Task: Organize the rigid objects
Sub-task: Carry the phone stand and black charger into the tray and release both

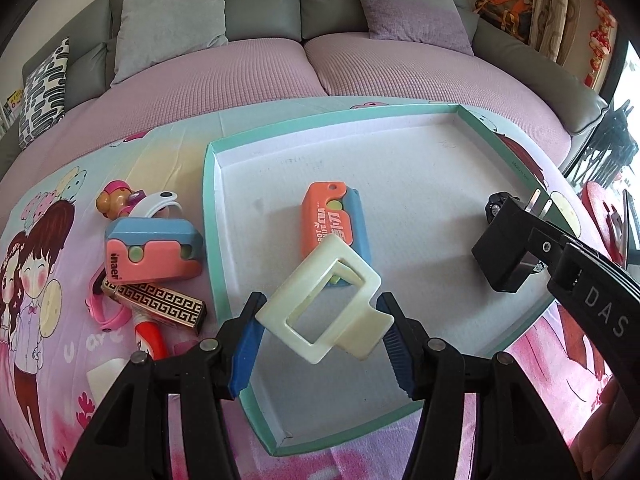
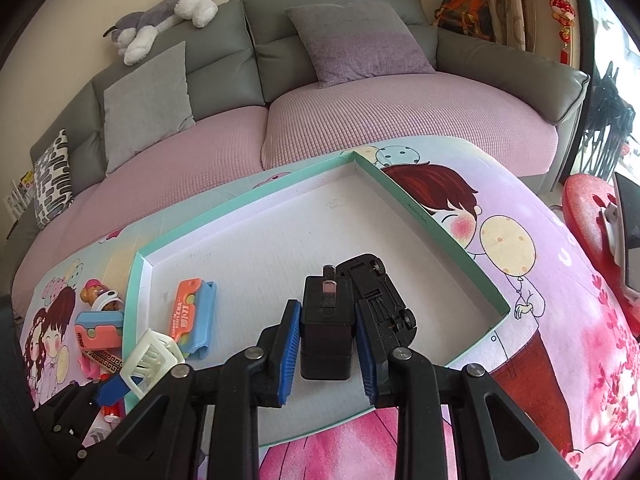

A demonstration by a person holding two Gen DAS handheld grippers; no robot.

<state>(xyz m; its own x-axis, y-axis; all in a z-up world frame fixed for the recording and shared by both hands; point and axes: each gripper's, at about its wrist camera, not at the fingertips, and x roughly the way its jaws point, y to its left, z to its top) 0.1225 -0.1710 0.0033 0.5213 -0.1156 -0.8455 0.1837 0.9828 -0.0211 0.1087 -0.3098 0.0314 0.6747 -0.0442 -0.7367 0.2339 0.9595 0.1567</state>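
My left gripper [image 1: 321, 301] is shut on a cream square hair clip [image 1: 320, 304], its blue pads pressing on both sides. The clip hangs over the near part of a shallow white tray with a teal rim [image 1: 210, 216], just in front of an orange and blue toy knife [image 1: 332, 224] lying inside. My right gripper [image 2: 327, 306] is shut on a black plug adapter [image 2: 326, 336] low over the tray's right part. Beside its right finger a black toy car [image 2: 380, 292] lies upside down in the tray [image 2: 432, 220]. The left wrist view shows the adapter [image 1: 500, 248] at the right.
Left of the tray on the cartoon-print cloth is a pile: a pink and blue toy [image 1: 152, 252], a gold patterned box [image 1: 160, 300], a small dog figure [image 1: 116, 196], a pink band [image 1: 104, 312]. A sofa with cushions [image 2: 352, 40] stands behind. A red stool [image 2: 588, 208] is at the right.
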